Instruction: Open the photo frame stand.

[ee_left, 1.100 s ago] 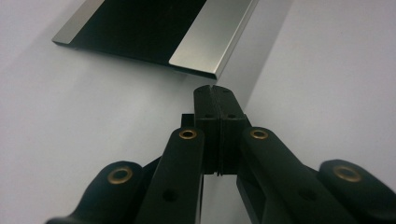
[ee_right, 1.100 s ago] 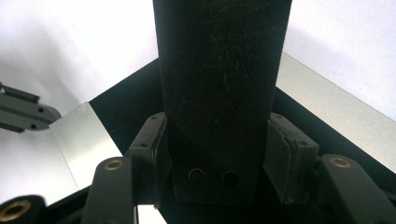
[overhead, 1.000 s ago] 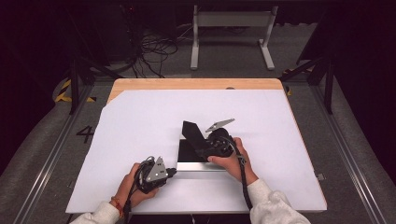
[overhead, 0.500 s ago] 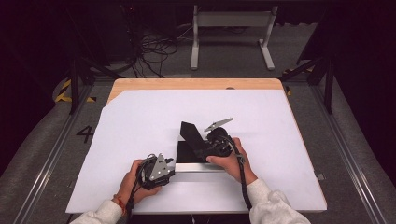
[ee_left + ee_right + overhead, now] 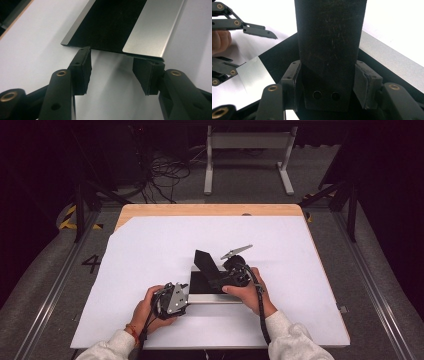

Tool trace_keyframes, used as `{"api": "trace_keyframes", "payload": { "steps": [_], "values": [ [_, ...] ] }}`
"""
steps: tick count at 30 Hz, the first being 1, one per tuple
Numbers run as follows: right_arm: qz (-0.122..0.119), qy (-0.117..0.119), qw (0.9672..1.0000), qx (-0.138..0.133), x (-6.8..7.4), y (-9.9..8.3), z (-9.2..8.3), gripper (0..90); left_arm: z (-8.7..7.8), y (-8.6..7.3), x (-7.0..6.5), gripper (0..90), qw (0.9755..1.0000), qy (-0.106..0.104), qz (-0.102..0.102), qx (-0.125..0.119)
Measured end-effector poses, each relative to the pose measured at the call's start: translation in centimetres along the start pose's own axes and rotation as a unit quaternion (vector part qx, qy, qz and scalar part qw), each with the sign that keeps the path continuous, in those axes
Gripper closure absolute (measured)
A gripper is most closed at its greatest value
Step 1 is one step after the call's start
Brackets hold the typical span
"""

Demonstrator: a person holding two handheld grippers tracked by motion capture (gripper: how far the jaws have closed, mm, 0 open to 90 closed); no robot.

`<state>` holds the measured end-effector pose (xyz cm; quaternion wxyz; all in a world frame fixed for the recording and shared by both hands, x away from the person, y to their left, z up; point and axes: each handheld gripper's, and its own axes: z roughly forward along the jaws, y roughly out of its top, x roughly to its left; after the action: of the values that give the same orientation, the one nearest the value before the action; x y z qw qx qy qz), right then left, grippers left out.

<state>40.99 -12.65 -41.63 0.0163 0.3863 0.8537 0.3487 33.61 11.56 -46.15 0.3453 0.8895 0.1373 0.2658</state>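
Note:
A flat plate (image 5: 215, 298) with a black middle (image 5: 112, 22) and silver edge strips (image 5: 152, 27) lies on the white table. My left gripper (image 5: 188, 295) sits at the plate's near-left end. Its jaws have just been opening and now stand open (image 5: 112, 72), with the plate's end edge right at the fingertips (image 5: 83, 62) and no pad pressing on it. My right gripper (image 5: 223, 278) is shut on a scuffed black bar (image 5: 329, 37) with two small holes near its lower end, held slanting up over the plate (image 5: 387, 65); the pads (image 5: 293, 80) clamp its sides.
The white sheet (image 5: 150, 250) covers the wooden tabletop (image 5: 200, 210), with open room to the left, right and far side. Beyond the far edge are cables (image 5: 165, 170) and a metal stand (image 5: 247, 142) on the floor. The left gripper's jaws (image 5: 257, 30) show in the right gripper view.
The left hand has edged slightly toward the plate's end. The right hand and the black bar have stayed where they were.

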Motion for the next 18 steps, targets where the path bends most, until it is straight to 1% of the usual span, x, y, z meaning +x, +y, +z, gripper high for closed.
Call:
{"api": "trace_keyframes", "payload": {
  "steps": [1, 2, 3, 4, 5, 7, 8, 9, 10, 11, 12, 13, 14, 15, 16, 17, 18],
  "values": [
    [0.003, 0.001, 1.0, 0.001, -0.03, 0.03, -0.02, 45.3, -0.04, 0.01, 0.09, 51.3, 1.0, -0.003, 0.001, -0.004],
    [0.004, 0.002, 1.0, 0.002, -0.11, 0.1, -0.08, 45.3, 0.03, 0.07, 0.16, 51.1, 0.9999, -0.004, 0.005, -0.008],
    [0.005, 0.002, 1.0, 0.004, -0.1, 0.15, -0.09, 45.3, 0.05, 0.12, 0.18, 50.3, 0.9999, -0.002, 0.008, -0.007],
    [0.006, 0.001, 1.0, 0.006, -0.08, 0.23, -0.09, 45.3, 0.07, 0.16, 0.22, 49.8, 0.9999, -0.006, 0.012, -0.009],
    [0.006, -0.001, 0.9999, 0.008, -0.04, 0.33, -0.12, 45.2, 0.03, 0.15, 0.18, 50.6, 0.9999, -0.006, 0.01, -0.008],
    [0.007, 0.0, 0.9999, 0.01, -0.06, 0.43, -0.14, 45.2, 0.1, 0.18, 0.29, 50.0, 0.9998, -0.01, 0.014, -0.012],
    [0.007, 0.0, 0.9999, 0.012, -0.07, 0.47, -0.16, 45.2, 0.15, 0.19, 0.3, 49.7, 0.9997, -0.014, 0.014, -0.013],
    [0.008, 0.0, 0.9999, 0.014, -0.08, 0.54, -0.16, 45.2, 0.21, 0.26, 0.29, 49.3, 0.9997, -0.013, 0.015, -0.014],
    [0.008, 0.0, 0.9999, 0.014, -0.08, 0.54, -0.16, 45.2, 0.21, 0.26, 0.29, 47.2, 0.9997, -0.013, 0.015, -0.014],
    [0.011, 0.004, 0.9998, 0.014, -0.07, 0.63, -0.16, 45.2, 0.22, 0.3, 0.2, 47.2, 0.9997, -0.014, 0.012, -0.014],
    [0.011, 0.008, 0.9998, 0.014, -0.04, 0.68, -0.14, 45.3, 0.32, 0.49, 0.12, 45.5, 0.9995, -0.017, 0.021, -0.014],
    [0.009, 0.005, 0.9998, 0.017, 0.17, 0.79, -0.06, 45.3, 0.36, 0.59, 0.0, 45.4, 0.9994, -0.01, 0.033, -0.005],
    [0.005, 0.001, 0.9998, 0.018, 0.3, 0.86, -0.04, 45.3, 0.4, 0.61, -0.01, 46.8, 0.9994, -0.004, 0.035, -0.005],
    [0.007, 0.001, 0.9998, 0.017, 0.31, 0.91, -0.04, 45.3, 0.33, 0.53, 0.1, 47.5, 0.9997, -0.004, 0.023, -0.01],
    [0.011, 0.002, 0.9998, 0.016, 0.23, 0.93, -0.07, 45.3, 0.26, 0.5, 0.2, 48.3, 0.9997, -0.002, 0.02, -0.011],
    [0.014, 0.006, 0.9998, 0.015, 0.14, 0.94, -0.07, 45.3, 0.24, 0.49, 0.26, 49.1, 0.9997, -0.003, 0.021, -0.011],
    [0.015, 0.007, 0.9997, 0.016, 0.1, 0.95, -0.06, 45.3, 0.23, 0.53, 0.33, 49.3, 0.9996, -0.003, 0.027, -0.012]
  ]
}}
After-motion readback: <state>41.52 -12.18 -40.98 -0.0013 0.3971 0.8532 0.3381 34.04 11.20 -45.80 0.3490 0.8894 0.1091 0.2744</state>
